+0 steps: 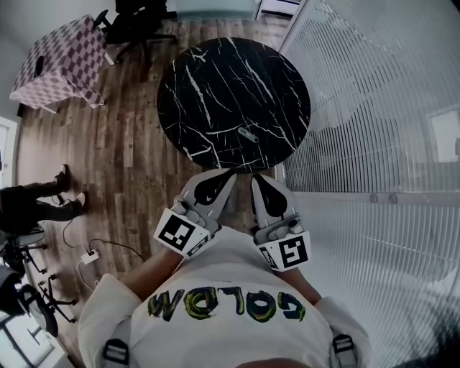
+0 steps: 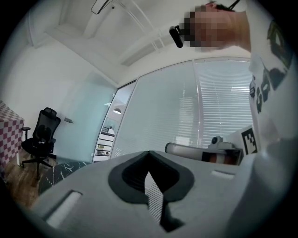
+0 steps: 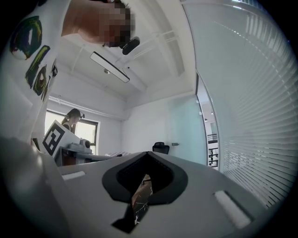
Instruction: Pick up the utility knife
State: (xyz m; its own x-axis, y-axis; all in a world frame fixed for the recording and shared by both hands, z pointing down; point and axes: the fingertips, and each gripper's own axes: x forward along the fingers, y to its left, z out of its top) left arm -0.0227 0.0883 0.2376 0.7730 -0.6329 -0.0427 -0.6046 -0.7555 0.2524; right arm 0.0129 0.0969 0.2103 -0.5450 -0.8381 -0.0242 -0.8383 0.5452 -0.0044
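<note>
The utility knife (image 1: 248, 134), small and grey, lies on the near right part of a round black marble table (image 1: 215, 79). Both grippers are held close to my chest, short of the table's near edge, pointing level toward it. My left gripper (image 1: 230, 172) has its jaws together with nothing between them. My right gripper (image 1: 256, 177) sits just beside it, also shut and empty. The knife does not show in either gripper view; the left gripper (image 2: 149, 155) and right gripper (image 3: 148, 157) each fill the lower part of their own view.
A glass wall with white blinds (image 1: 374, 108) runs along the right, close to the table. A checkered table (image 1: 61, 61) and a black office chair (image 1: 136, 21) stand at the far left. A person's legs (image 1: 43, 201) and a floor power strip (image 1: 90, 256) are at the left.
</note>
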